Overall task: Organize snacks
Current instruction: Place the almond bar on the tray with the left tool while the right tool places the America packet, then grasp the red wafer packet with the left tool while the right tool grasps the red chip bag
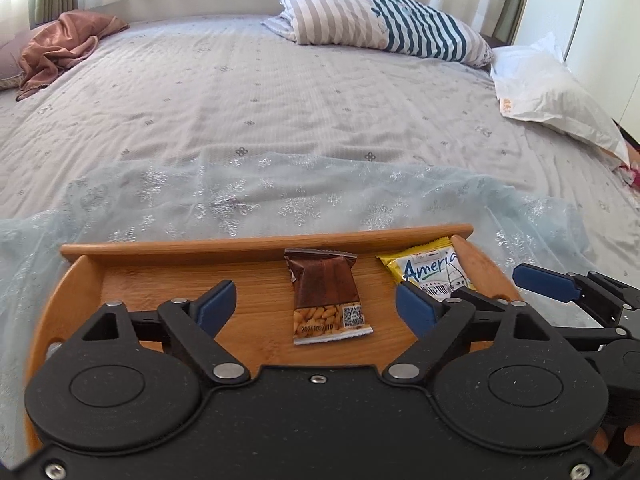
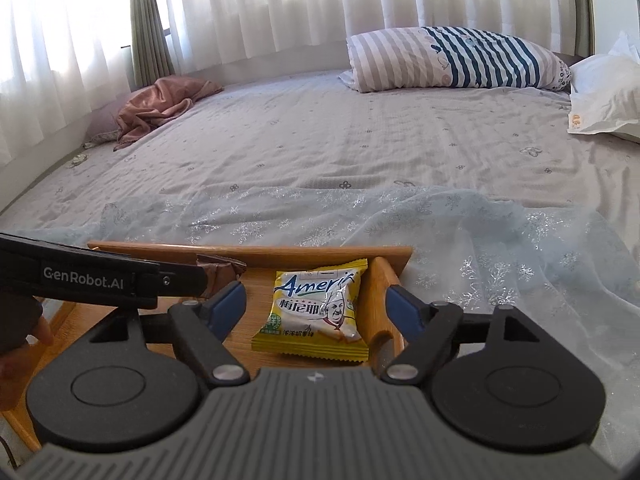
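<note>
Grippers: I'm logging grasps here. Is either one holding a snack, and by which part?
Neither. The left gripper and right gripper are open, above the brown packet and yellow packet.

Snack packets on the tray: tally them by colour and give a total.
Brown packet: 1
Yellow packet: 1
Total: 2, both lying flat in the wooden tray, apart from each other.

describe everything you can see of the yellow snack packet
The yellow snack packet is a sealed, glossy plastic pillow pack with crimped ends, printed with blue "Ameri" lettering, Chinese characters and a cartoon chef. It lies flat in the wooden tray, in the right far corner, close against the tray's right wall. The open right hand-held gripper straddles it without touching.
</note>
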Tool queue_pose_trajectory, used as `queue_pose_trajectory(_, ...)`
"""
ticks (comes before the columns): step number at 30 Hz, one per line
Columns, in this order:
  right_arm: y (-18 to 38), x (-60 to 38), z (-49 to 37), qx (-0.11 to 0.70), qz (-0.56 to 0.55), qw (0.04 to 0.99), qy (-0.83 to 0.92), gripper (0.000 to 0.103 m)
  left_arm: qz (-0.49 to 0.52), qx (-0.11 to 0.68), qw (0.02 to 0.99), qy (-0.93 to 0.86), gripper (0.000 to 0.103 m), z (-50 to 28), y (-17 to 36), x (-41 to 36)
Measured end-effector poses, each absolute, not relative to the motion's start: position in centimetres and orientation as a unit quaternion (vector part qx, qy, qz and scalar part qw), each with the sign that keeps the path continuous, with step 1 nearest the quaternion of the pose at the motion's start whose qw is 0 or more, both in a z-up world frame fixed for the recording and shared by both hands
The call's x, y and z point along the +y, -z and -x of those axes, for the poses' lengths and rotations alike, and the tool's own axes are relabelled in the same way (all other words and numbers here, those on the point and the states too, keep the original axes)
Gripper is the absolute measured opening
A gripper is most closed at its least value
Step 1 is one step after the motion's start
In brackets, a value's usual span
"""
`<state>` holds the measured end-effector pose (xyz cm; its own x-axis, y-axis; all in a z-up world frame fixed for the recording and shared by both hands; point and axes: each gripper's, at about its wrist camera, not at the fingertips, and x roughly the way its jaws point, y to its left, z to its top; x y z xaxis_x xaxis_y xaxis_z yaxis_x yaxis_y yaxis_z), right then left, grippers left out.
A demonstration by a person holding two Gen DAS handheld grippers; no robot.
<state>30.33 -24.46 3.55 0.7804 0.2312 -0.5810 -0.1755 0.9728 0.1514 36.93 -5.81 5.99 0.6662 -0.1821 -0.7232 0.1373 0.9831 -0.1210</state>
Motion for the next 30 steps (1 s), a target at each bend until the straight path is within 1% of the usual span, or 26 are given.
queue_pose_trajectory(7,-5.6,-23.9,-25.7,0.289,-0.033,0.948,-0.127,0.089,0.017,0.376,0.923,0.085,0.090,-31.2,-8.4,-4.2)
queue_pose_trajectory(14,-6.7,-24.2,-20.8,0.270,-0.047,0.952,-0.136,0.090,0.009,0.354,0.931,0.090,0.091,-24.5,-9.8,-2.8)
queue_pose_trajectory(16,-6.8,-24.3,-19.3,0.260,-0.048,0.955,-0.136,0.090,0.004,0.343,0.935,0.092,0.093,-22.5,-10.0,-2.6)
queue_pose_trajectory(17,-6.9,-24.3,-18.6,0.256,-0.048,0.956,-0.136,0.090,0.002,0.336,0.937,0.093,0.094,-21.6,-10.1,-2.6)
queue_pose_trajectory(19,-6.8,-24.4,-17.2,0.251,-0.047,0.957,-0.134,0.090,0.003,0.326,0.940,0.096,0.098,-19.7,-10.2,-2.5)
queue_pose_trajectory(24,-5.9,-24.3,-13.8,0.237,-0.047,0.962,-0.130,0.090,0.013,0.309,0.945,0.110,0.099,-15.5,-10.2,-2.1)
queue_pose_trajectory(30,-4.5,-24.5,-10.7,0.231,-0.057,0.964,-0.117,0.091,0.001,0.297,0.950,0.097,0.099,-11.5,-9.5,-1.3)
